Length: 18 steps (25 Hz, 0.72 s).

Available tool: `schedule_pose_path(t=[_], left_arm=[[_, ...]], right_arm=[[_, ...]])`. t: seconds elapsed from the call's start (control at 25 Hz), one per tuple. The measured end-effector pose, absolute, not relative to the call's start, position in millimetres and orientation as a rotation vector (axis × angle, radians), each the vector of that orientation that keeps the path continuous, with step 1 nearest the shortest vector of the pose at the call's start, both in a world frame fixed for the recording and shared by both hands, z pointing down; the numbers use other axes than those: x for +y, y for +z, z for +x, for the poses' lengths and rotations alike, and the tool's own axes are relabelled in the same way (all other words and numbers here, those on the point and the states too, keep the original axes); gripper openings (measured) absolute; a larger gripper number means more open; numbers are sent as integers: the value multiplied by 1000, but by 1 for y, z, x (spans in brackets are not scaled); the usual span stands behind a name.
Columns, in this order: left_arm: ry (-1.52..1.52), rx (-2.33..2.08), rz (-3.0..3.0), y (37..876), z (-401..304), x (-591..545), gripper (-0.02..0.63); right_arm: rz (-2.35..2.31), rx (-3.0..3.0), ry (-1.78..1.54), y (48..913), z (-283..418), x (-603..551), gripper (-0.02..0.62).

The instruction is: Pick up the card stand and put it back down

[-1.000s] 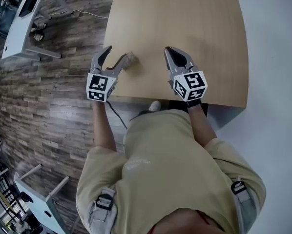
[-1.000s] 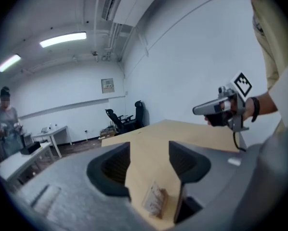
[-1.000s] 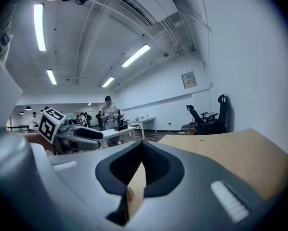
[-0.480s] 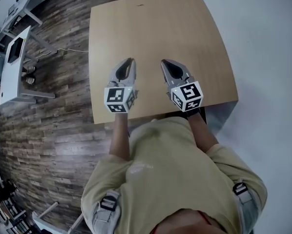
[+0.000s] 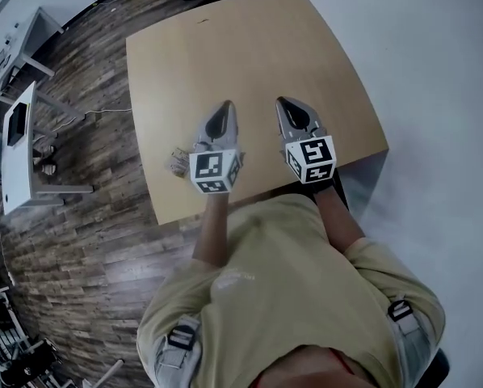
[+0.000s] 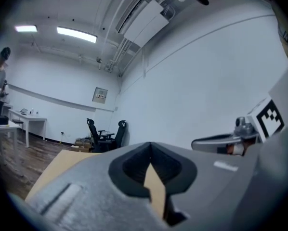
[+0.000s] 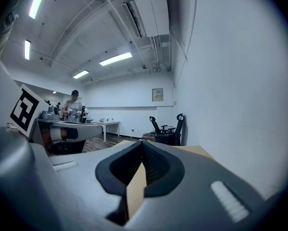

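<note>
The card stand (image 5: 177,162) is a small pale object resting on the wooden table (image 5: 249,47) near its front left edge. My left gripper (image 5: 224,107) hovers just right of it, apart from it, shut with nothing between its jaws. In the left gripper view the left gripper (image 6: 150,146) has its jaws meeting, with only table (image 6: 57,165) beyond them. My right gripper (image 5: 290,103) is alongside, also shut and empty. The right gripper view shows the right gripper (image 7: 142,144) with its jaws touching over bare table (image 7: 197,150). The stand is out of both gripper views.
The table's front edge runs just under both gripper cubes, against the person's body. A white desk (image 5: 19,132) stands on the wood floor at left. Office chairs (image 7: 165,129) sit beyond the table's far end. A person (image 7: 74,105) stands at a far desk.
The left gripper's jaws have gone from open beside the card stand to shut, and it has moved right, away from the stand. The right gripper has hardly shifted.
</note>
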State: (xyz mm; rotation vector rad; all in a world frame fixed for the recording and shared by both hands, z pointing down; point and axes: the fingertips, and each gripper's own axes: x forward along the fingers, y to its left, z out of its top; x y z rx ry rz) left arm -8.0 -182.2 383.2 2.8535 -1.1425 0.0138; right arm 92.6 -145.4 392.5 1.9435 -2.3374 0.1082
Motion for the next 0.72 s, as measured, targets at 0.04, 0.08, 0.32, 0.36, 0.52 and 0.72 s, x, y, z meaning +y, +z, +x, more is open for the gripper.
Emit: schedule_pose_path(t=[0.04, 0.08, 0.32, 0.36, 0.52, 0.72], left_arm=[[18, -1132, 2859, 385, -6, -181, 2], [16, -1115, 2864, 385, -3, -179, 2], [-17, -1039, 2917, 384, 18, -176, 2], [-23, -1032, 2923, 383, 21, -177, 2], [-35, -1025, 2941, 380, 29, -181, 2], [-26, -1021, 2965, 379, 40, -182, 2]], right_arm=[[1960, -2330, 110, 392, 96, -143, 5], [1975, -2326, 113, 390, 99, -141, 5], [2035, -2295, 99, 384, 118, -137, 5], [2040, -2289, 96, 383, 120, -136, 5], [2054, -2263, 96, 382, 127, -138, 5], [2060, -2234, 126, 383, 138, -141, 5]])
